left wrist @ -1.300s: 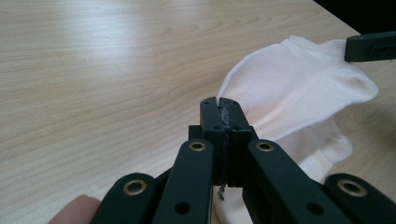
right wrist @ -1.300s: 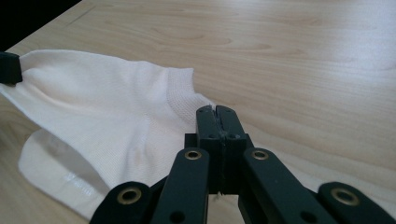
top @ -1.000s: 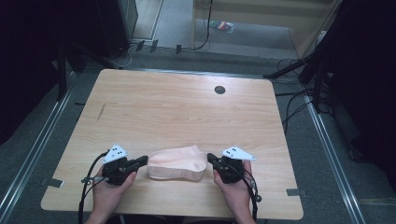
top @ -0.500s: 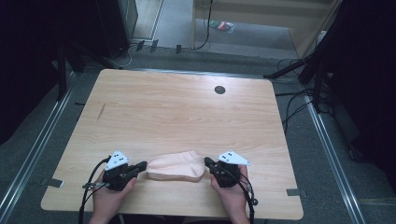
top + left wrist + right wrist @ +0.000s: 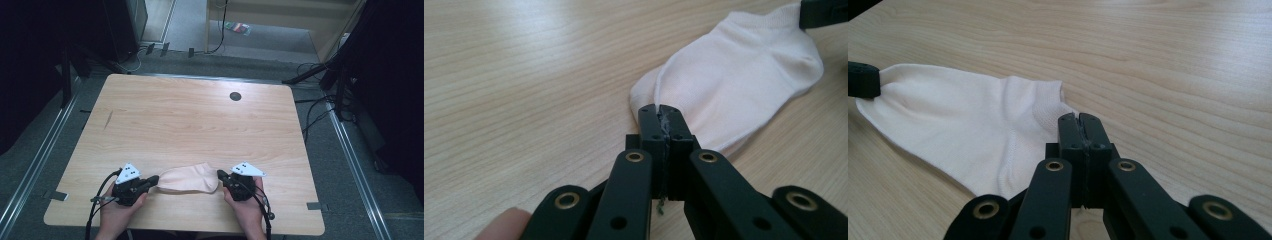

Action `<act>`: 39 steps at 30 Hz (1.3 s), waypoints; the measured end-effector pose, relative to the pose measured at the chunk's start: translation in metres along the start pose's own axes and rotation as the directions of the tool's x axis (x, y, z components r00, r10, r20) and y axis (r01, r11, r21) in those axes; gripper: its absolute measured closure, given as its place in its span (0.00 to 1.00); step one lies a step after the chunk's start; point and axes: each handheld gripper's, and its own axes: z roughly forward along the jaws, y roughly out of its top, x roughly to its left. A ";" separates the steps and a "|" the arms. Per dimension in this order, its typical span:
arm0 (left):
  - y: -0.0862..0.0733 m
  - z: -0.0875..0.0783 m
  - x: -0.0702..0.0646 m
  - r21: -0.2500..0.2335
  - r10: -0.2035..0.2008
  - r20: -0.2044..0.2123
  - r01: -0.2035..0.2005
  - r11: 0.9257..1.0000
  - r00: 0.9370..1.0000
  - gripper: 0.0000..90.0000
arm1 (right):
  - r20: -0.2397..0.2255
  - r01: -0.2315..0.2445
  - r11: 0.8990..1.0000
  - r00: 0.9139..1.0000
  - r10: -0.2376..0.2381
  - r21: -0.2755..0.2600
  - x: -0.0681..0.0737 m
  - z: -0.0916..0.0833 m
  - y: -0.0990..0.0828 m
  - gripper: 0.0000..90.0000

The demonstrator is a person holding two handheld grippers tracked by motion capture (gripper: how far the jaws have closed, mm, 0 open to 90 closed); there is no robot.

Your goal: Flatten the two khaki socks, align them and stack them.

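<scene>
We hold a white ankle sock (image 5: 189,178) stretched between the two tongs, low over the worktop (image 5: 200,115). The left tongs (image 5: 660,116) are clenched on its toe end, the right tongs (image 5: 1079,123) clenched on its cuff edge. The sock looks light, soft and limp, so we judge it will sag and fold freely; pinching a hem or seam grips best.
</scene>
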 end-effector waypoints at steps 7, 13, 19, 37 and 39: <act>-0.002 0.004 0.001 0.030 0.003 0.001 -0.003 1.000 1.000 1.00 | -0.002 0.001 1.000 1.000 -0.001 0.027 0.000 0.004 -0.003 1.00; -0.003 0.007 -0.002 0.045 0.036 -0.021 -0.035 0.998 0.999 1.00 | 0.002 0.000 0.999 1.000 0.000 0.046 0.001 0.006 -0.005 1.00; -0.003 0.008 -0.004 0.049 0.053 -0.031 -0.052 0.997 0.998 0.99 | 0.008 -0.007 0.999 1.000 0.007 0.047 0.000 0.007 -0.006 1.00; -0.003 0.013 0.004 0.008 0.062 -0.084 -0.061 0.998 0.995 0.81 | 0.001 0.000 0.999 1.000 0.000 0.053 -0.002 0.012 -0.008 0.98; -0.003 0.011 0.006 -0.007 0.059 -0.075 -0.059 0.998 0.995 0.79 | -0.007 -0.003 0.999 1.000 0.004 0.043 -0.003 0.012 -0.008 0.94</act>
